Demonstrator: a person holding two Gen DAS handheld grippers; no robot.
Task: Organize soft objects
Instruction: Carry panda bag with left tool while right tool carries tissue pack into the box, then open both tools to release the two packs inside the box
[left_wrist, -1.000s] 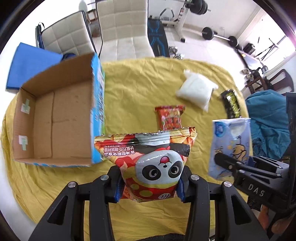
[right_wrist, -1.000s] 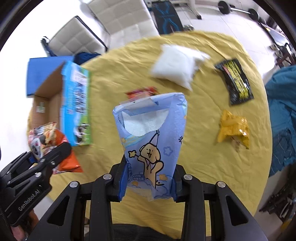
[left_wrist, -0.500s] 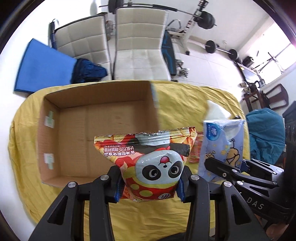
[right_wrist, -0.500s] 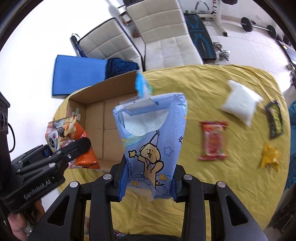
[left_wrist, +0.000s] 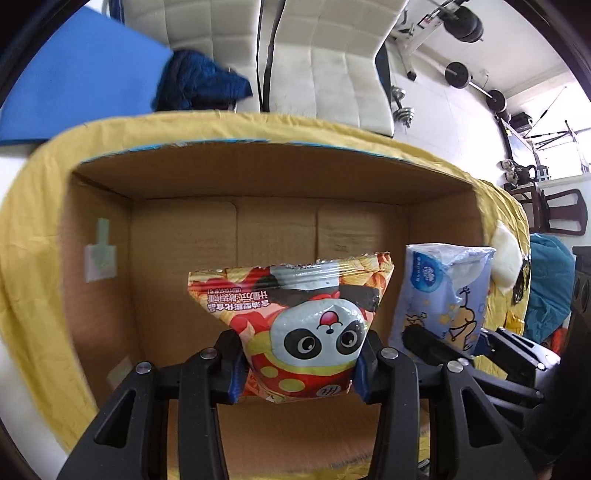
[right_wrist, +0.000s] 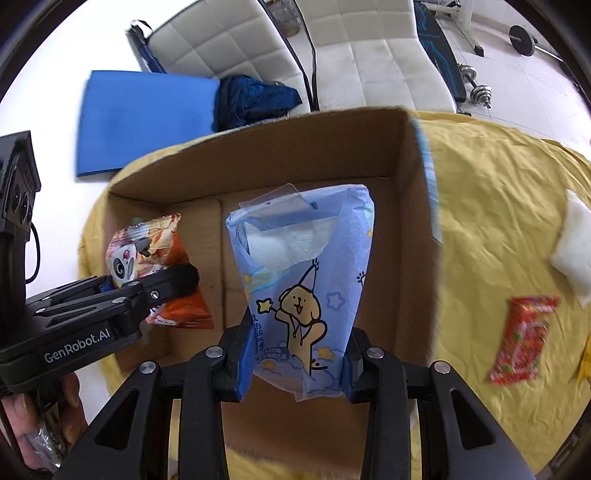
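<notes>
A panda snack bag (left_wrist: 306, 325) is gripped by the left claw (left_wrist: 299, 363) and held above the open cardboard box (left_wrist: 258, 184), pinched at its lower end. A blue tissue pack (right_wrist: 306, 280) is gripped by the right claw (right_wrist: 295, 363), also held over the box, just beside the snack bag. The box is set on a table covered by a yellow cloth (right_wrist: 498, 206). A red packet (right_wrist: 524, 339) and a white pouch (right_wrist: 574, 247) are seen lying on the cloth, well apart from the box.
</notes>
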